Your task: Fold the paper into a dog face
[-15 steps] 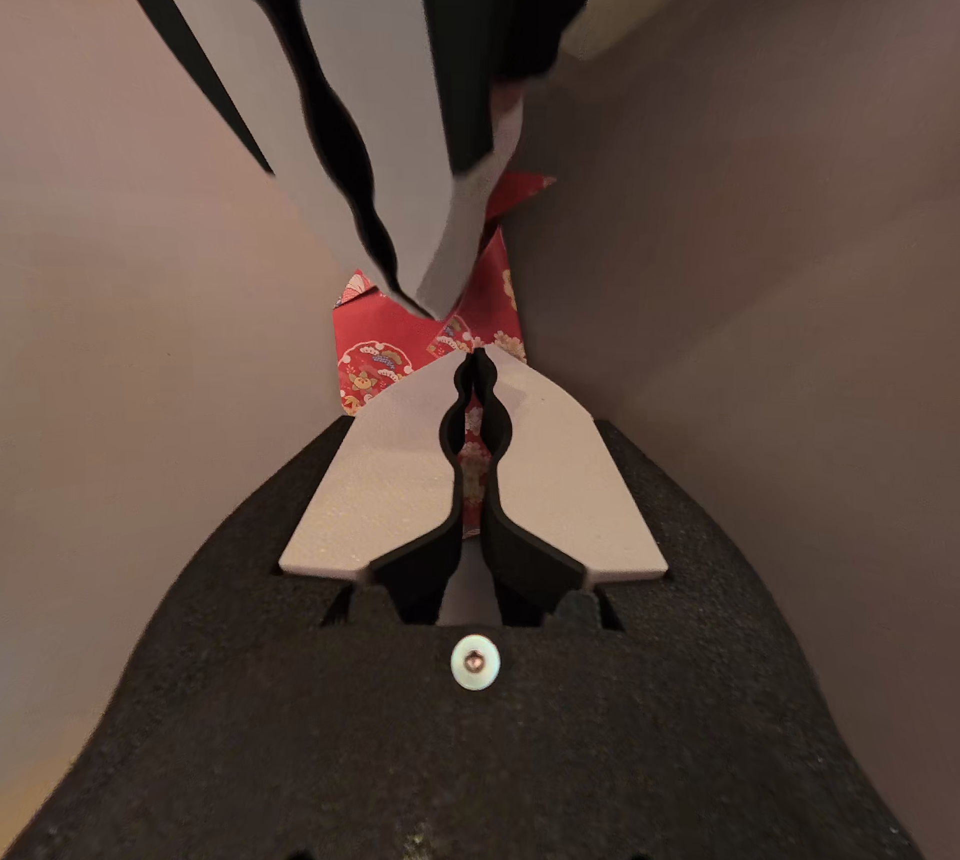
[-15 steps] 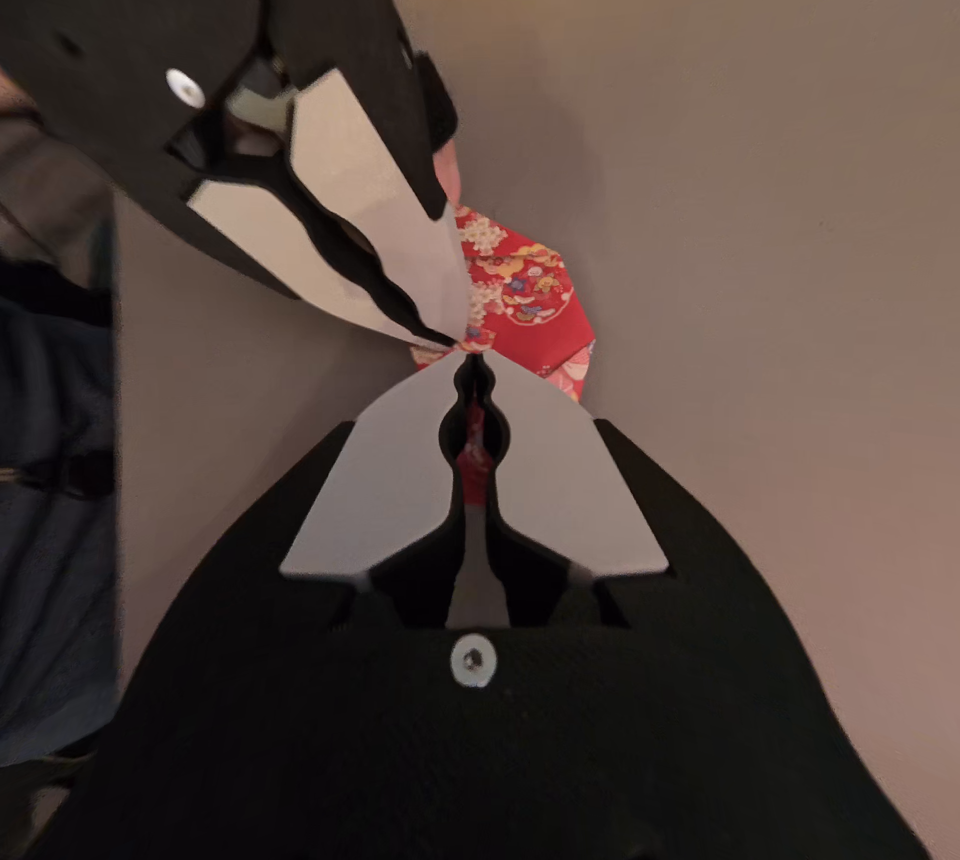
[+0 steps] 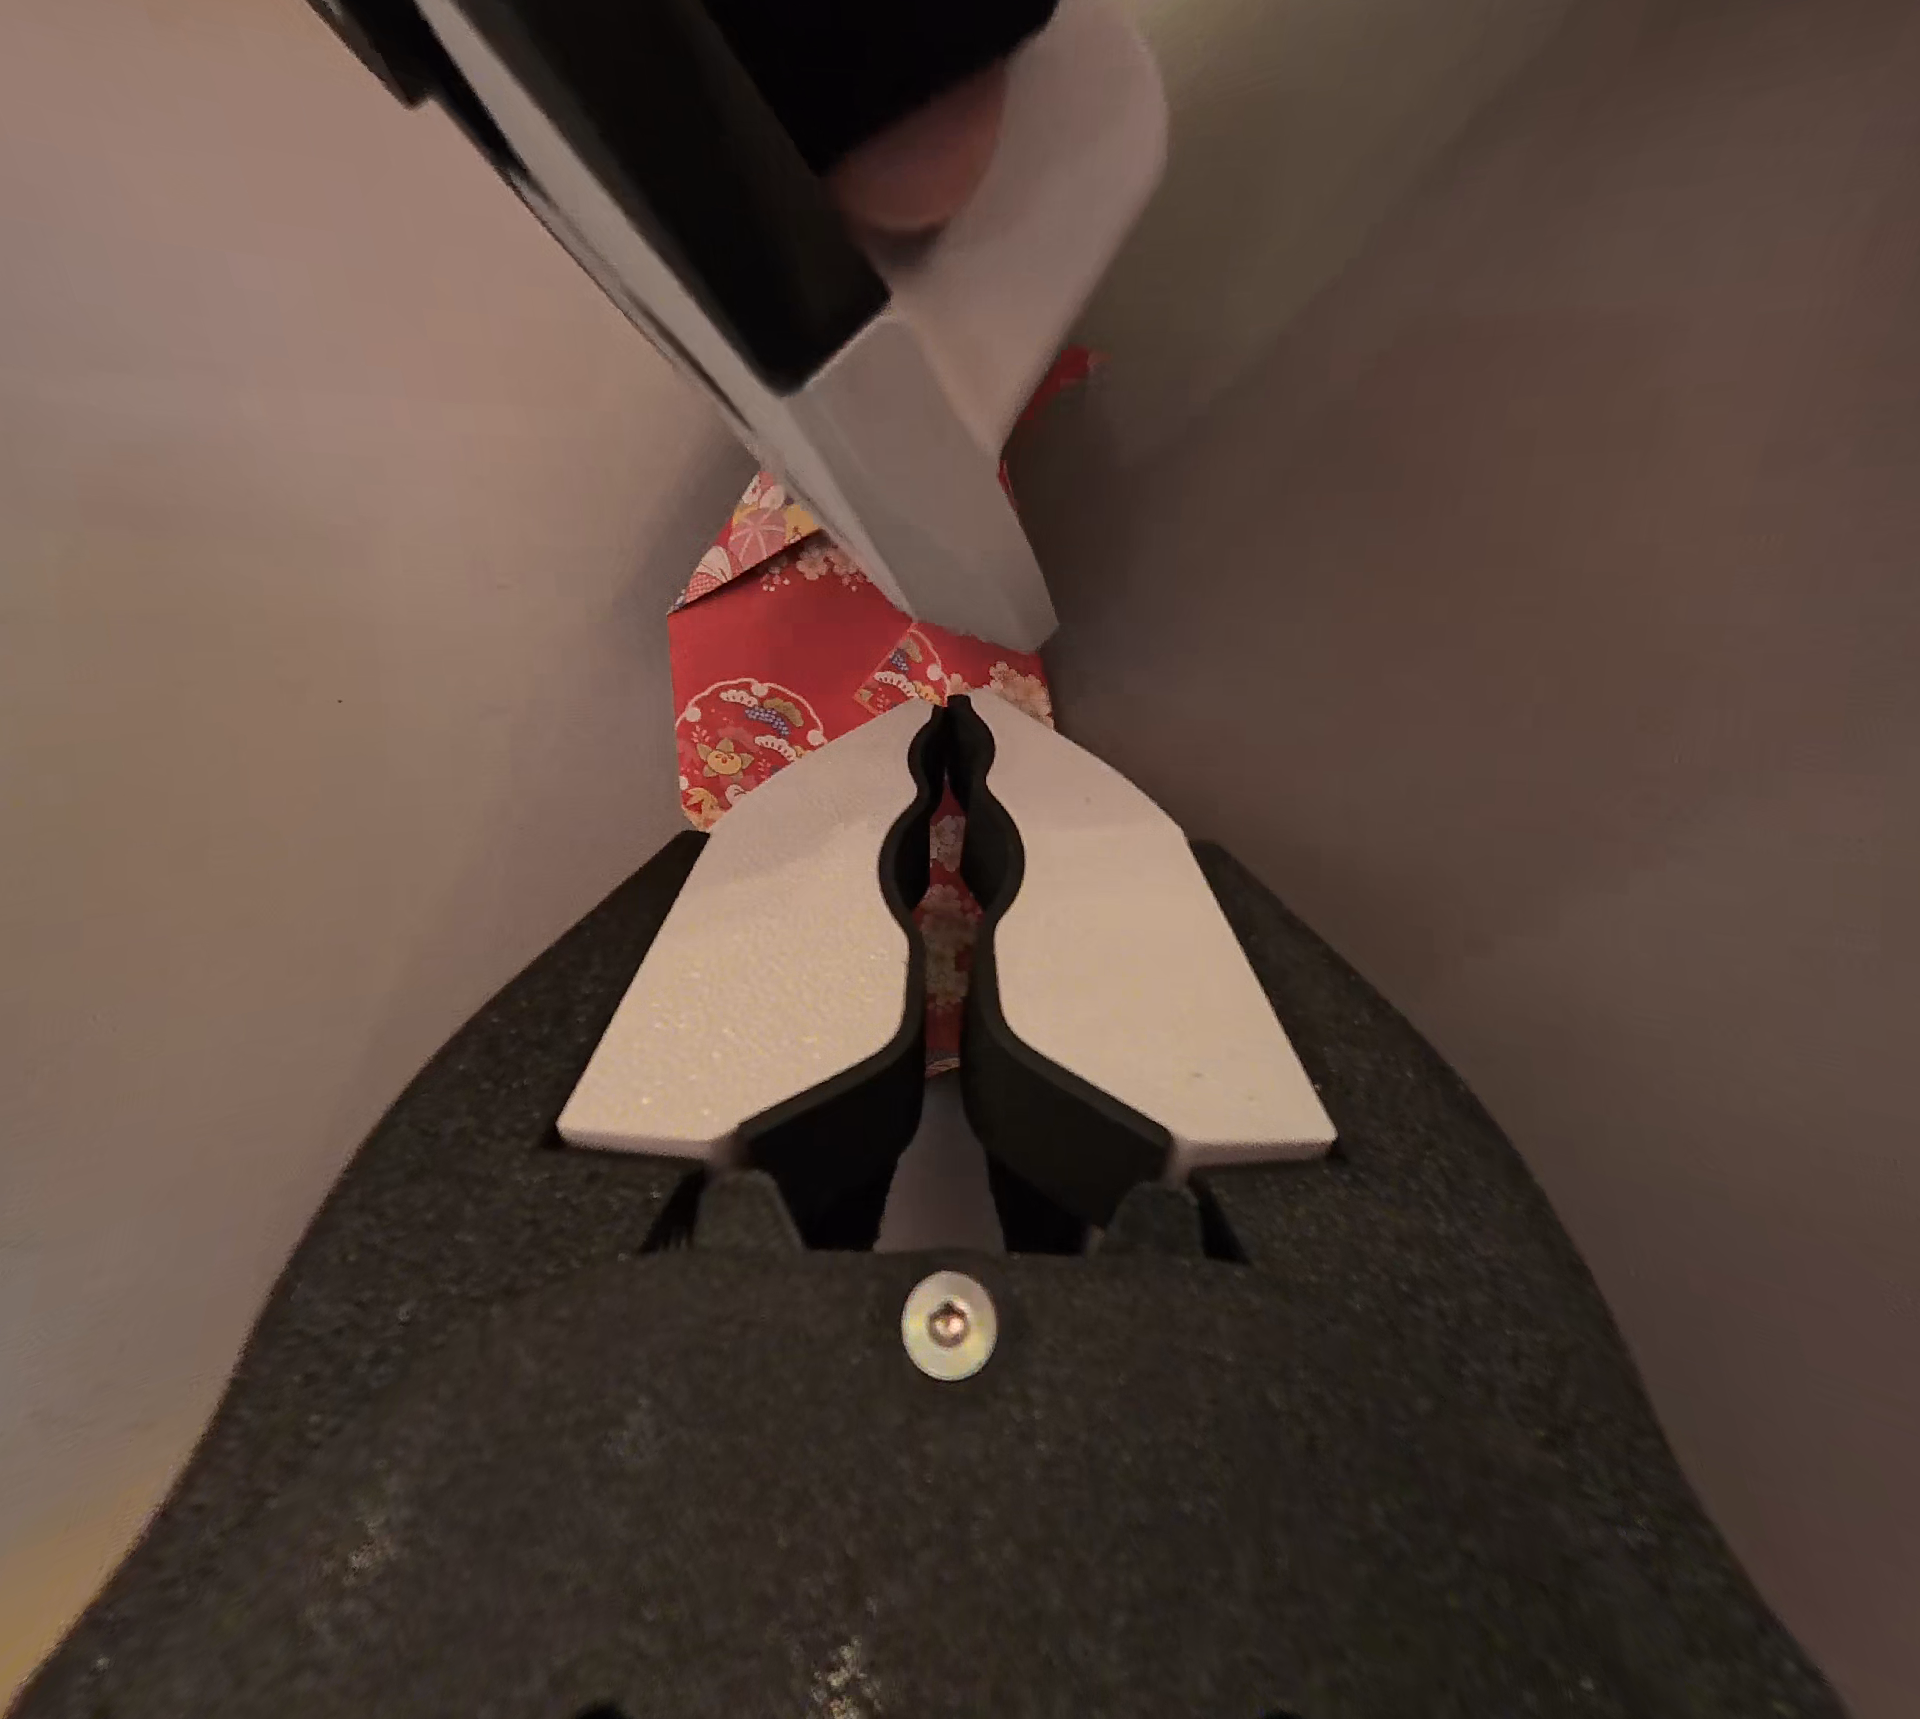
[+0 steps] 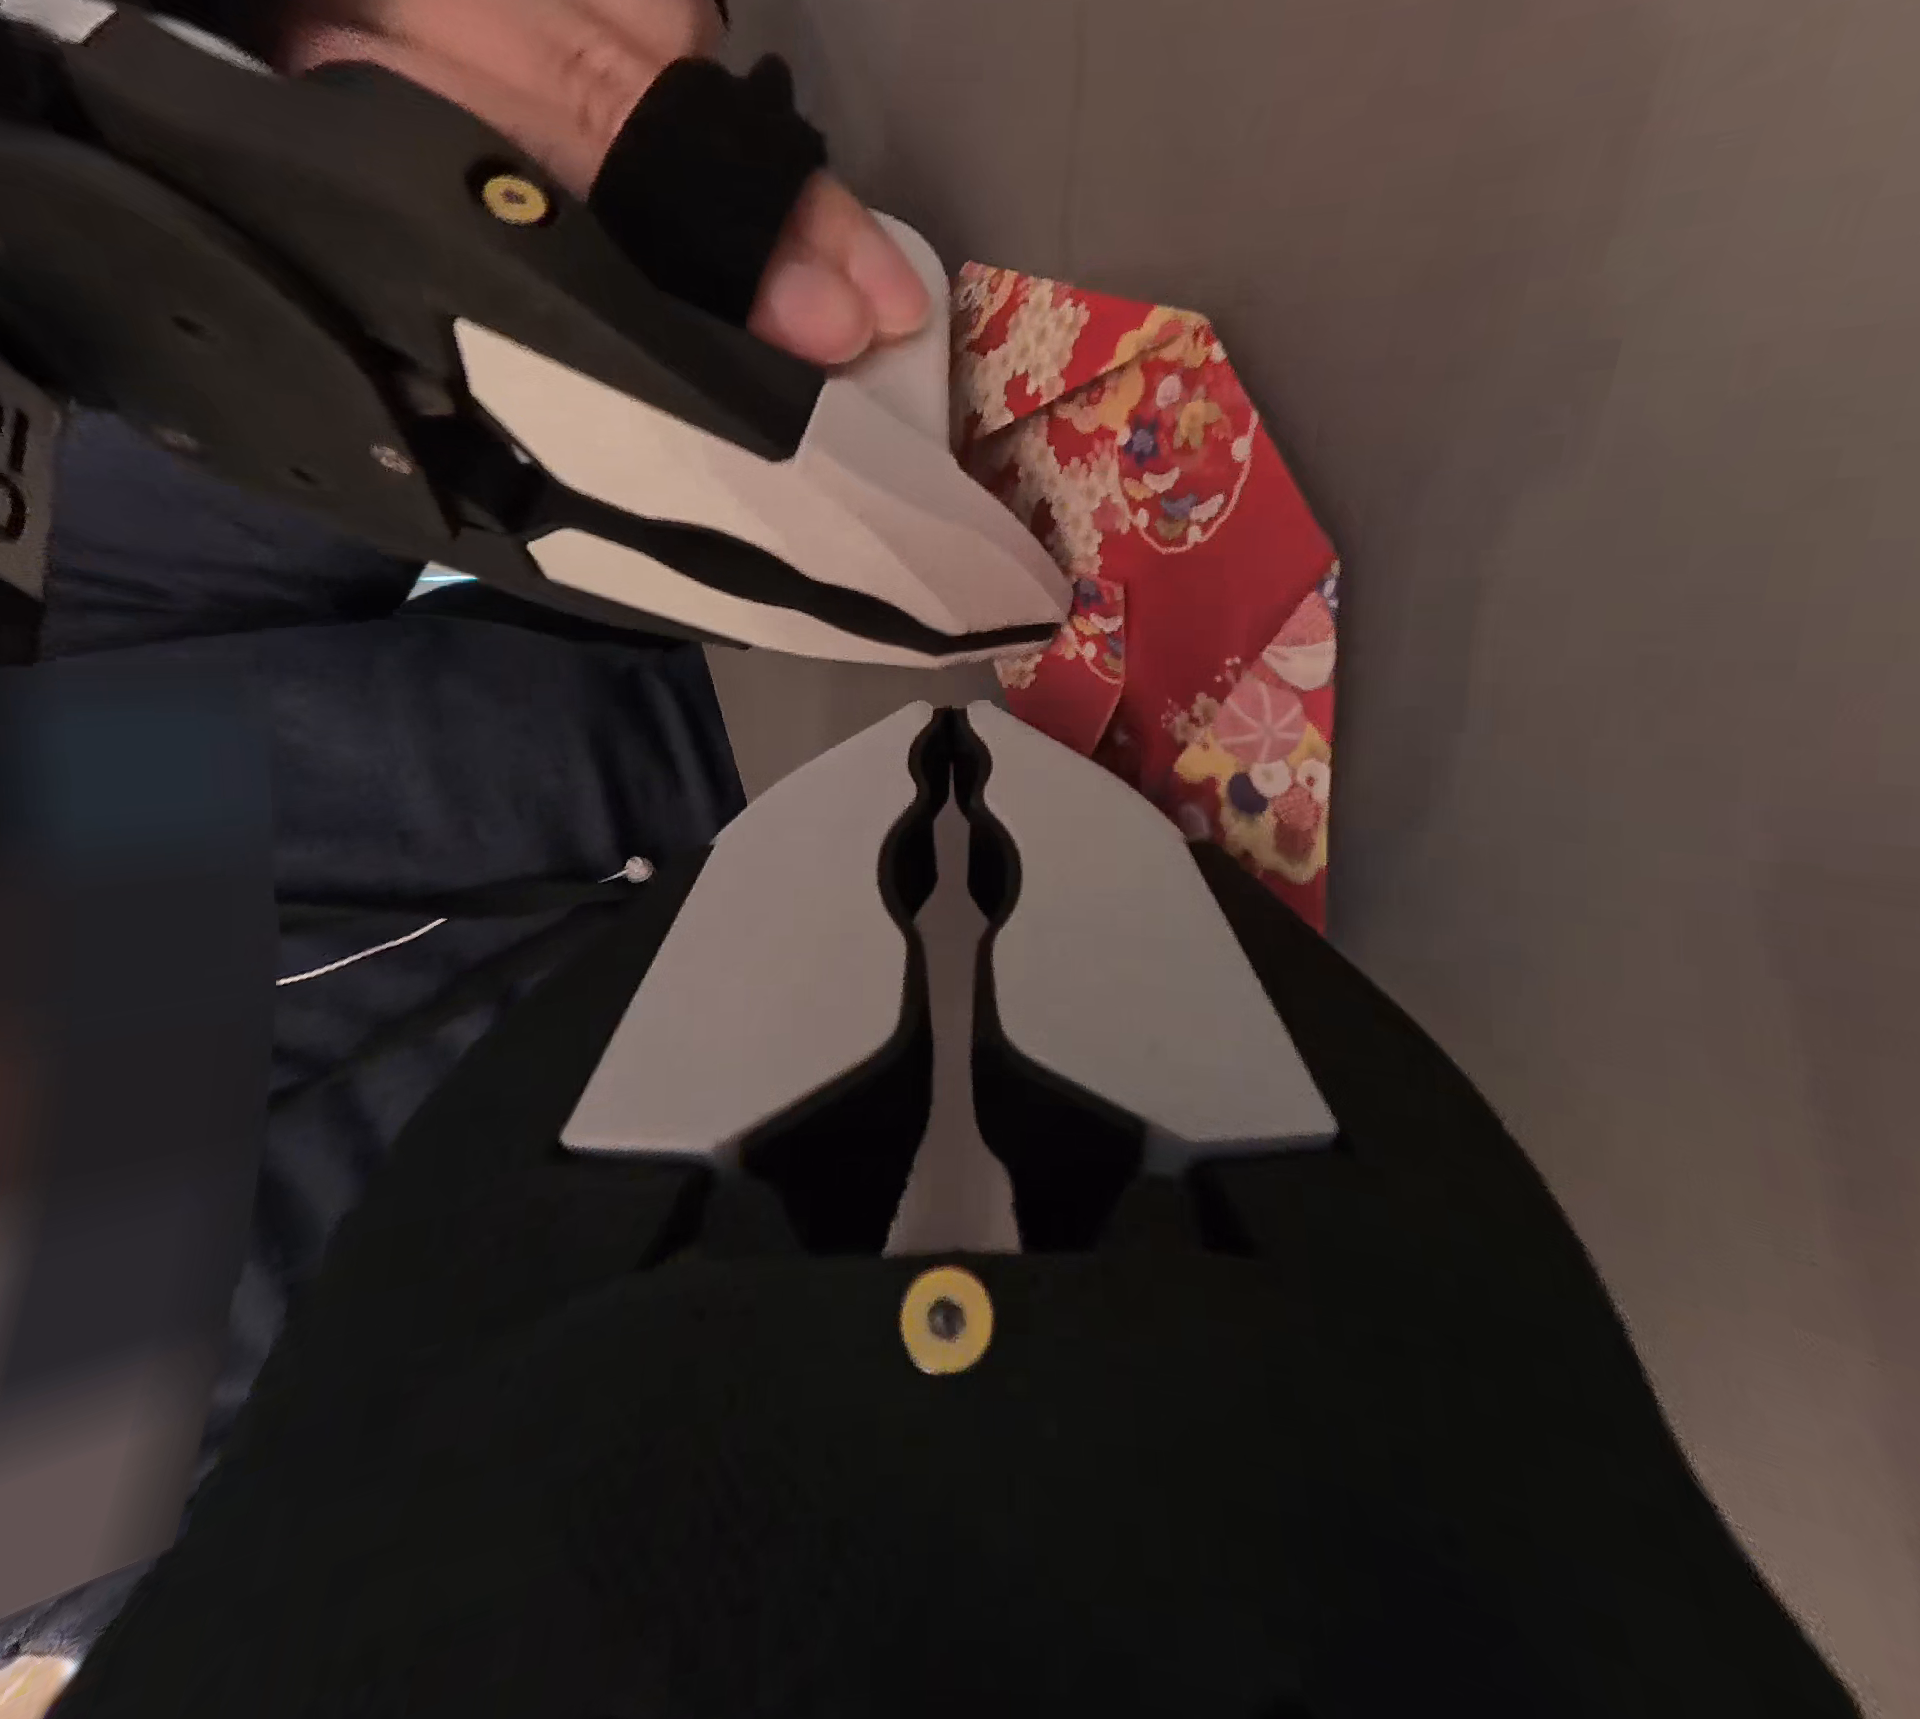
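The red patterned paper (image 3: 769,682), folded with several flaps, is in front of my left gripper (image 3: 951,708). That gripper is shut on its near edge, and red paper shows in the slot between the fingers. My right gripper (image 3: 997,620) comes in from above, side on, with its tip against the paper. In the right wrist view the paper (image 4: 1174,506) lies right of my right gripper (image 4: 951,719), which is shut with only grey showing between its fingers. The left gripper (image 4: 1039,625) pinches the paper's left corner there.
The plain grey table (image 3: 312,526) lies under everything and fills the right half of the right wrist view (image 4: 1558,319). A gloved hand (image 4: 842,298) holds the left gripper. The person's dark clothing (image 4: 416,786) is at the left. Only a small space, under 4 cm, lies between the two pairs of fingers.
The paper no longer shows between my right gripper's fingers, which have come off it to its left edge. My right gripper has swung and tilted. The left gripper keeps its hold.
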The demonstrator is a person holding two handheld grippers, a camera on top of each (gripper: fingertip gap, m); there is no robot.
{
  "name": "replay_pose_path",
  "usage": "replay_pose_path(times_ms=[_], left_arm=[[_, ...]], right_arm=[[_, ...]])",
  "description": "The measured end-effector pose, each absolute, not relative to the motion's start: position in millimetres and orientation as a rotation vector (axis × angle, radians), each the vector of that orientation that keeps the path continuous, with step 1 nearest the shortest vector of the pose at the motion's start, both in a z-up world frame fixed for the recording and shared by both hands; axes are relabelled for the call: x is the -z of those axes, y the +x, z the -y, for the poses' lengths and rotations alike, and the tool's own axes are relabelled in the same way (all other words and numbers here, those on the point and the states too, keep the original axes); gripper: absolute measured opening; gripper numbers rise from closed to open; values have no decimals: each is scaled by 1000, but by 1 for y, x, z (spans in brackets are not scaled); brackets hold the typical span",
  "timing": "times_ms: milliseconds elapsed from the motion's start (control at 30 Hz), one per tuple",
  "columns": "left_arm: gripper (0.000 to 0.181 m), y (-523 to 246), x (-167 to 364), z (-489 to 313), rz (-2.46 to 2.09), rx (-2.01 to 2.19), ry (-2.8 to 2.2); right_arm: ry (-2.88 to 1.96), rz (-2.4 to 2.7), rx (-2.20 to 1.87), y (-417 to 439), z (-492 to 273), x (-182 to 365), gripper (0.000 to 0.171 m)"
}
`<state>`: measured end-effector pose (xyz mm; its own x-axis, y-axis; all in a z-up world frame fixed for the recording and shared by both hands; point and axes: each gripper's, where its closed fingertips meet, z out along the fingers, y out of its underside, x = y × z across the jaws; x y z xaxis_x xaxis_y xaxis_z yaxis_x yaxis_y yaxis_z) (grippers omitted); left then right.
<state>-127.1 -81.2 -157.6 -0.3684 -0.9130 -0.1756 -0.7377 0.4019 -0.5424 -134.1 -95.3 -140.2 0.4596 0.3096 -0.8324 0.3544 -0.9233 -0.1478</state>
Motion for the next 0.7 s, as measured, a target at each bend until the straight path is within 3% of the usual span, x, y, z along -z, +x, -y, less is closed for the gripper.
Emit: replay_pose_path(times_ms=[700], left_arm=[[0, -127, 158, 81, -2206, 515, -1402]], right_arm=[[2536, -559, 1274, -138, 101, 155, 2]])
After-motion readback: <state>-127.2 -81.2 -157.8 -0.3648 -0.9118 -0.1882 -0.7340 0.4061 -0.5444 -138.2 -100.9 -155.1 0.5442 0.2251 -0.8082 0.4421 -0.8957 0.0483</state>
